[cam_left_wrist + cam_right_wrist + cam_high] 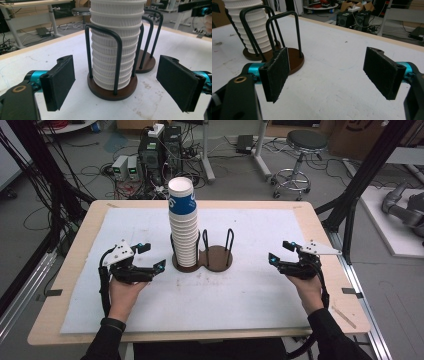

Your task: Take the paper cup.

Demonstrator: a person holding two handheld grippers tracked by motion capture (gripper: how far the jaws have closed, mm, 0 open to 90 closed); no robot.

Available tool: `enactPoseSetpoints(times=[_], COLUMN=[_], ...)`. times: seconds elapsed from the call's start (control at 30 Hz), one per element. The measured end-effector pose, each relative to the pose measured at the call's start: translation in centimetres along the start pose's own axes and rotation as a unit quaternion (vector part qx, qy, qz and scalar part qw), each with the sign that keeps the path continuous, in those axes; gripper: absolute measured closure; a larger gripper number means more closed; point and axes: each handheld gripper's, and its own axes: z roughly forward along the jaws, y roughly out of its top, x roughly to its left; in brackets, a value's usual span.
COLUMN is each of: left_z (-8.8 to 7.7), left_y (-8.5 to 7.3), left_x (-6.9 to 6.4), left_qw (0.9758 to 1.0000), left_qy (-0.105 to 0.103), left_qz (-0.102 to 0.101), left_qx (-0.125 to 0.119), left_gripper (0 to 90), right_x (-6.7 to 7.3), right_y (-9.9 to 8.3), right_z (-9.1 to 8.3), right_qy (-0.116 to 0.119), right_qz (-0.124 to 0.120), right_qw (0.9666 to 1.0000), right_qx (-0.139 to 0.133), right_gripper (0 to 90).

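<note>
A workshop floor strewn with cables, computer boxes [160, 150] and a round stool [305, 142] lies beyond the wooden tabletop [75, 250], which carries a white mat [225, 295] over most of its top. Near the middle of the mat stands a dark brown cup holder [216, 258] with two round bases joined side by side, each fenced by black wire loops. The base on the left in the high view holds a tall stack of paper cups [183, 227], white and ribbed, upright, with a blue-banded cup at the top; the base on the right is bare.

The left gripper [152, 266] rests low over the mat to the left of the holder, held in the person's left hand [125, 292], and points toward the stack. In the left gripper view its jaws stand apart with nothing between the pads, the stack and its wire loops ahead of them, not touching. The right gripper [274, 258] sits to the right of the holder, well apart from it, in the right hand [309, 287]. Its jaws are likewise spread and grip nothing; the right gripper view shows the bare base past the one pad and open mat between them
</note>
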Motion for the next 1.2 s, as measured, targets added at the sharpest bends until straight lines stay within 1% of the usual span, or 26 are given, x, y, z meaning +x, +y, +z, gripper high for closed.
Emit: enactPoseSetpoints(times=[0.03,0.13,0.2,0.27,0.37,0.4,0.5,0.63,0.73,0.8,0.83,0.9,0.97,1.1,1.2], left_z=[-0.1,-0.3,-0.4,-0.4,-0.4,-0.4,-0.2,0.0,0.2,0.4,0.5,0.6,0.8,1.2,1.6], left_y=[0.0,0.0,-0.2,-0.2,-0.1,0.1,0.5,1.3,1.8,2.2,2.4,2.9,3.4,4.4,4.9], left_x=[0.0,0.1,0.1,0.1,0.1,0.1,0.0,-0.1,-0.1,-0.1,-0.1,-0.1,-0.1,0.1,0.4], left_qw=[1.0,1.0,1.0,0.9999,1.0,1.0,1.0,0.9999,0.9998,0.9997,0.9997,0.9996,0.9994,0.9991,0.9989], left_qy=[0.002,-0.005,-0.003,-0.003,0.001,0.003,0.004,0.003,0.0,0.001,0.0,-0.005,-0.015,-0.022,-0.026], left_qz=[0.001,0.001,0.003,0.002,0.002,0.002,0.002,0.015,0.01,0.014,0.015,0.015,0.011,0.01,0.006], left_qx=[0.002,0.003,0.005,0.013,0.003,0.001,-0.003,-0.006,-0.014,-0.018,-0.022,-0.024,-0.028,-0.034,-0.039], left_gripper=[15.1,15.0,15.0,15.0,15.0,15.0,15.0,15.0,13.4,12.2,10.2,10.1,9.2,8.2,7.2], right_x=[0.0,-0.3,-0.5,-0.5,-0.2,-0.1,-0.1,0.0,0.1,0.3,0.3,0.2,0.2,0.2,0.2], right_y=[0.0,0.0,0.0,0.0,0.2,0.3,0.3,0.4,0.5,0.6,0.6,0.6,0.6,0.6,0.6], right_z=[0.0,0.1,0.3,0.4,0.3,0.2,0.1,-0.2,-0.3,-0.5,-0.5,-0.4,-0.4,-0.4,-0.4], right_qy=[0.0,-0.002,0.002,-0.001,0.001,0.001,0.002,0.0,-0.002,-0.005,-0.003,-0.005,-0.004,-0.002,-0.001], right_qz=[0.0,0.005,0.008,0.006,-0.003,-0.009,-0.009,-0.013,-0.019,-0.024,-0.022,-0.023,-0.019,-0.019,-0.021], right_qw=[1.0,0.9999,0.9999,0.9998,0.9998,0.9998,0.9998,0.9999,0.9998,0.9996,0.9997,0.9997,0.9998,0.9998,0.9998], right_qx=[0.0,-0.009,-0.014,-0.018,-0.02,-0.019,-0.017,-0.011,-0.011,-0.01,-0.008,-0.006,-0.007,-0.001,-0.001], right_gripper=[21.6,21.6,21.6,21.6,21.6,21.6,21.6,21.6,21.6,21.6,21.6,21.6,21.6,21.6,21.6])
